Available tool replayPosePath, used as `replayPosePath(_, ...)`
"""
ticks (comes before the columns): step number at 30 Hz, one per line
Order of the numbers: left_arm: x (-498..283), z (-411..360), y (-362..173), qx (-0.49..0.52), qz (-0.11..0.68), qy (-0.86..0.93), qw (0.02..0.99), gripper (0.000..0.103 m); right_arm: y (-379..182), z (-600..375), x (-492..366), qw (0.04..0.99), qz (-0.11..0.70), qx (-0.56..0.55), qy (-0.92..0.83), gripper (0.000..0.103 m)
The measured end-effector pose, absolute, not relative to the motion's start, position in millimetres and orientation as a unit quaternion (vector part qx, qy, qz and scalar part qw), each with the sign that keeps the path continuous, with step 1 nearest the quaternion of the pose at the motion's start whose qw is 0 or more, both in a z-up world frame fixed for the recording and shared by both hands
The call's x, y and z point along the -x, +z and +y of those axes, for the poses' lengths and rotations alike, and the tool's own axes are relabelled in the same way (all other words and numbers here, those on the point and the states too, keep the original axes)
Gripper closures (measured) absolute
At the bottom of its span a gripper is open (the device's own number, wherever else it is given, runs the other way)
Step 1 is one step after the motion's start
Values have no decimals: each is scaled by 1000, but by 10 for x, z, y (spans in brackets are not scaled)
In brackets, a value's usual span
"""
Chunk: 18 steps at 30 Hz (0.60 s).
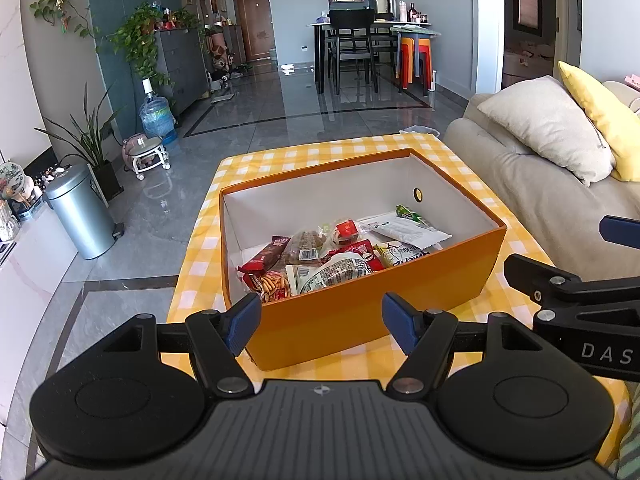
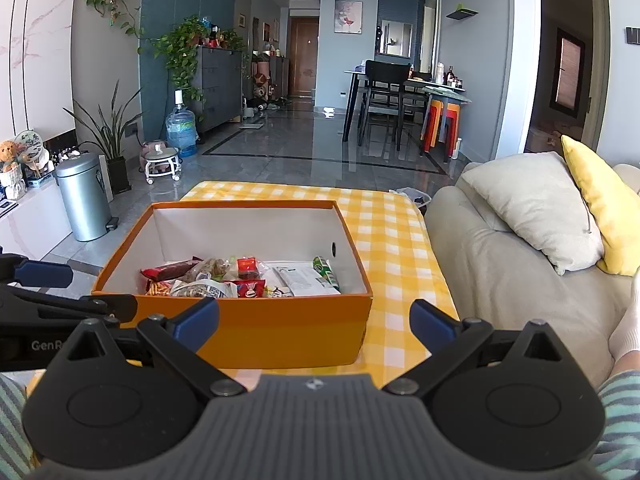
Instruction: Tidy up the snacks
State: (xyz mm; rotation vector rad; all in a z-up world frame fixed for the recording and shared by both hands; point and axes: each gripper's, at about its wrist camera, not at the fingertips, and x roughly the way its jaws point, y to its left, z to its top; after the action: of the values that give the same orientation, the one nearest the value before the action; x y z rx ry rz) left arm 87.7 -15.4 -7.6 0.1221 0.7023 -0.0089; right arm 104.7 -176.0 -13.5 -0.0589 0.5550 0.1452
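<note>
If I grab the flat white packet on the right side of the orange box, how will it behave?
The white packet looks thin and flat, so probably light and floppy, sagging from a corner grip. Its glossy wrapper may slip. It leans on neighbouring snacks in the orange box, so lifting could shift them.

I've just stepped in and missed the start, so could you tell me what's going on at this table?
A person is holding a hand-held gripper in each hand in front of an orange box on a yellow checked tablecloth. The snack packets all lie piled inside the box, toward its near side. The left hand-held gripper and the right hand-held gripper are both open and empty, poised just short of the box. Nothing is being gripped.
</note>
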Motion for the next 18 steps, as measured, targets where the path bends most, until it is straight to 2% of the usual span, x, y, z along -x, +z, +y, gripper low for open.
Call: replayPosePath(18,-858,-166,-112,-55,349,0,936,22,-142,-1764,-1059,958,278,30,68,4)
